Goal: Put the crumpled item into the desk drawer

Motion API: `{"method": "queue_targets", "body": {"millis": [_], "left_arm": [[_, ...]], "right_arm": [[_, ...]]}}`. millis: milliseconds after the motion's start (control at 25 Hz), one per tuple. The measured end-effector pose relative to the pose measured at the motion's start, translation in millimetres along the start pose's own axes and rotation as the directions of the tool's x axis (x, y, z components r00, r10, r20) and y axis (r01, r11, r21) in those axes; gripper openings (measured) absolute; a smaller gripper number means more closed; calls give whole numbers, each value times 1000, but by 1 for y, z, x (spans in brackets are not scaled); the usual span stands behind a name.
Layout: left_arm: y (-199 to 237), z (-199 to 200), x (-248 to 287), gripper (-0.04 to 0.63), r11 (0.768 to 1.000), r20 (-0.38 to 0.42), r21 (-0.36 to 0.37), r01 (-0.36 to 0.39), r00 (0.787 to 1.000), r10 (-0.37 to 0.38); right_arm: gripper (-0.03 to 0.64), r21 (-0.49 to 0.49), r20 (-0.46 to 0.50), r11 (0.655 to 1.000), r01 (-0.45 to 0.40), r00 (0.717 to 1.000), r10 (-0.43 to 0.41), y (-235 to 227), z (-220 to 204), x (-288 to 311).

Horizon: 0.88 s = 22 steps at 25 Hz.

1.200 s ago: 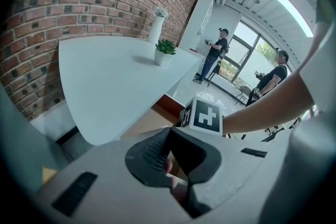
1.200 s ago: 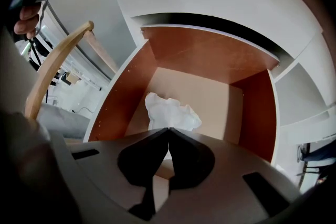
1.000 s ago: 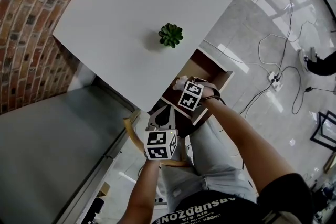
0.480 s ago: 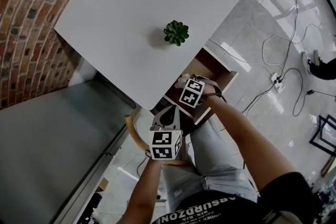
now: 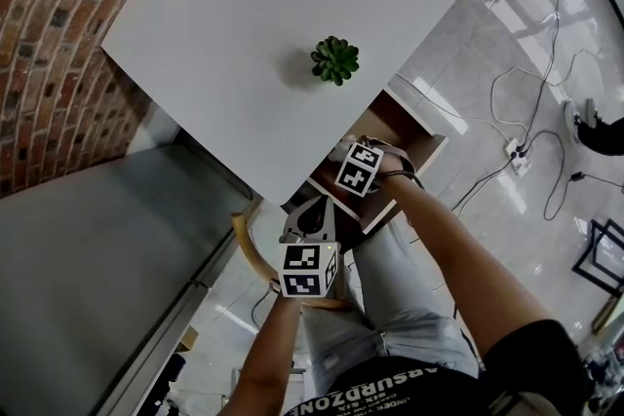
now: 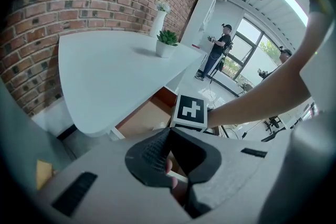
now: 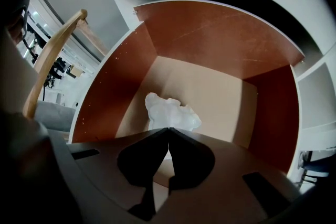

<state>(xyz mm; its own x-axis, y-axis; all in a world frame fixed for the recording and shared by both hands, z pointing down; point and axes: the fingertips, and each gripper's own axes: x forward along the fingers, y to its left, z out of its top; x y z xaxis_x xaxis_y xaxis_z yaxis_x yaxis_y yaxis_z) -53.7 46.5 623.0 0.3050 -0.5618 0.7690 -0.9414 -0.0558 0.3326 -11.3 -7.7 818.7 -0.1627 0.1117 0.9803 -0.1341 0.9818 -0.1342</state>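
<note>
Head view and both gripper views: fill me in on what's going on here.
A person is at a white desk with a gripper in each hand. The right gripper points down into the open drawer. Its jaws are shut on a crumpled white item, which is inside the drawer but not yet let go. The left gripper hangs nearby below the desk edge, jaws together and empty. A small potted plant sits on the desk.

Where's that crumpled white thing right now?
In the right gripper view, the crumpled paper sits pinched at the right gripper's closed tips, inside the open drawer, nearer its left wall.
</note>
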Motion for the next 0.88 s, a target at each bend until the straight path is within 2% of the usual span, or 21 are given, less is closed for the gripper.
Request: {"method": "queue_targets", "body": {"millis": [880], "left_arm": [[2, -14, 19, 6, 999, -30, -46, 1, 1000, -2]], "right_arm": [[2, 75, 8, 996, -52, 999, 52, -8, 0, 20]]}}
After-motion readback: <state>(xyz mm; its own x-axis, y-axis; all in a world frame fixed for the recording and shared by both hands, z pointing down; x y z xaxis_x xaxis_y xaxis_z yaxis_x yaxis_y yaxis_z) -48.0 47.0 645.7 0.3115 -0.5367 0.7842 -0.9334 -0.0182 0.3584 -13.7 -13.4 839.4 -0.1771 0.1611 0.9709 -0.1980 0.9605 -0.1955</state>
